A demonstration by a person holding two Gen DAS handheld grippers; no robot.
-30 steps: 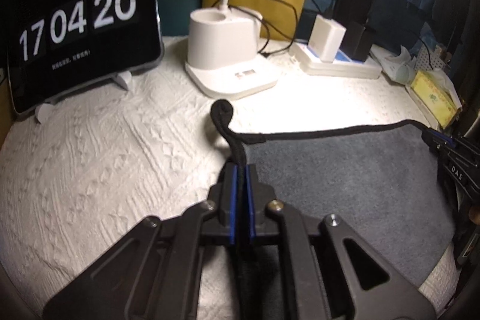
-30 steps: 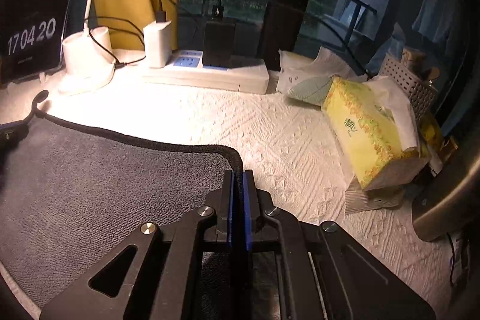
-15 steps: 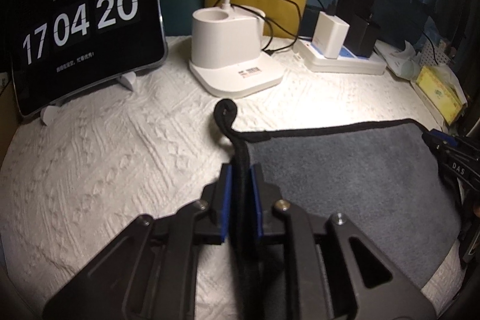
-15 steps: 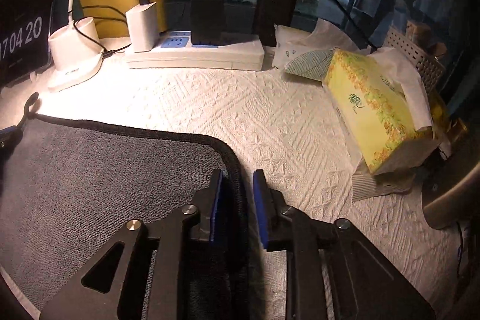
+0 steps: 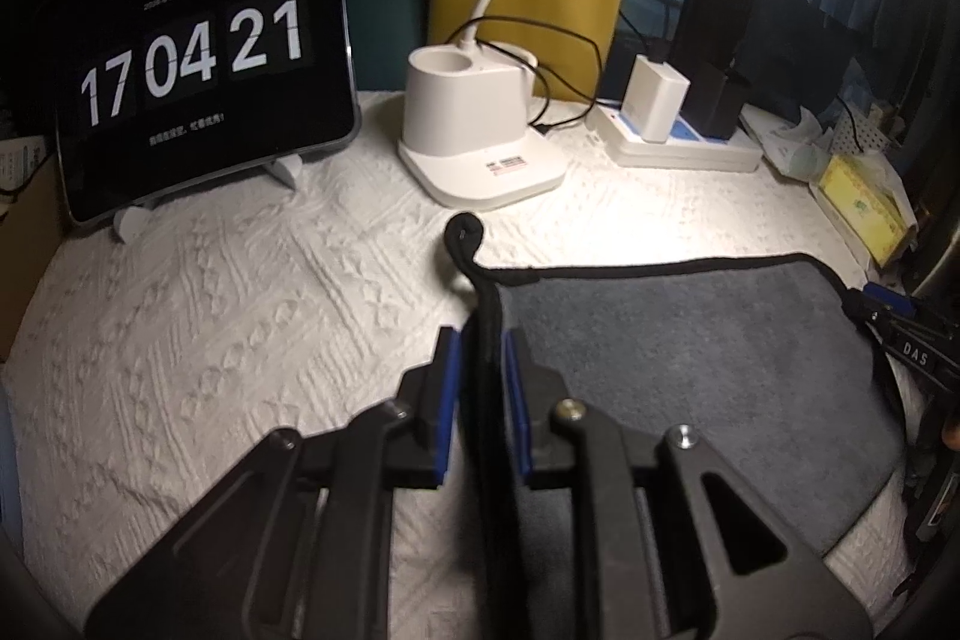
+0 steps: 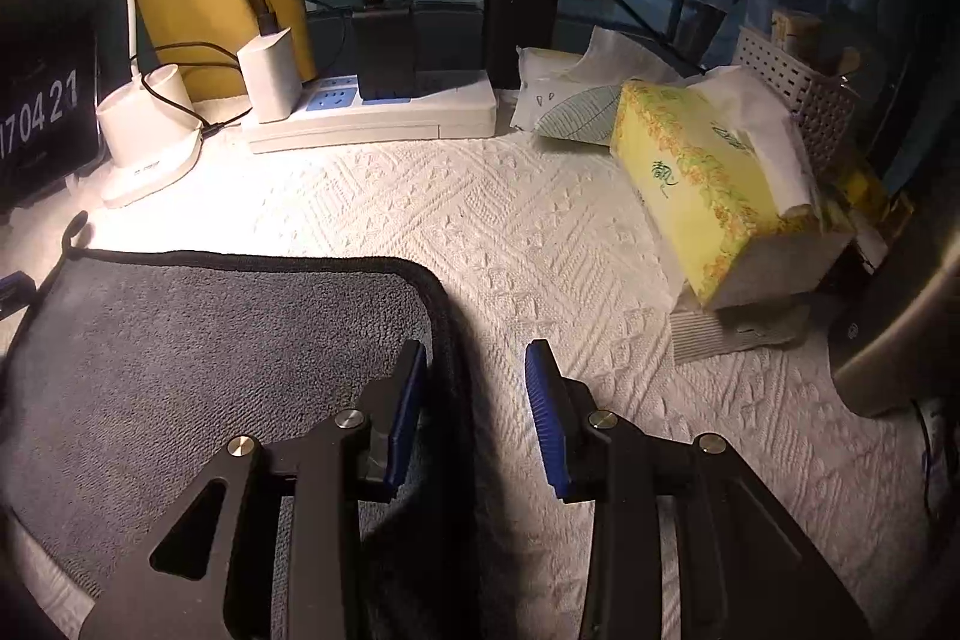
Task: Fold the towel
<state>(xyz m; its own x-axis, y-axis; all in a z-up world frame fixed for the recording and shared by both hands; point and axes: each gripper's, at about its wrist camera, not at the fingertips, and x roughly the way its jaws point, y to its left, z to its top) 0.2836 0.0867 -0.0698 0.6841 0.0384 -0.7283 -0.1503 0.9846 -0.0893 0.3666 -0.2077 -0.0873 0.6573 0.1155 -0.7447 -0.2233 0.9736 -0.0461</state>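
A dark grey towel with a black hem lies flat on the white textured cloth; it also shows in the right wrist view. Its black hanging loop curls at the far left corner. My left gripper is open, its blue pads standing either side of the towel's left hem. My right gripper is open wide over the towel's right hem, holding nothing. The right gripper's tip shows at the right edge of the left wrist view.
A tablet clock stands at the back left. A white lamp base and a power strip sit behind the towel. A yellow tissue box and a white basket stand on the right.
Both grippers have opened and let go of the towel's hem. The right one opened wider. The towel has settled flat on the cloth.
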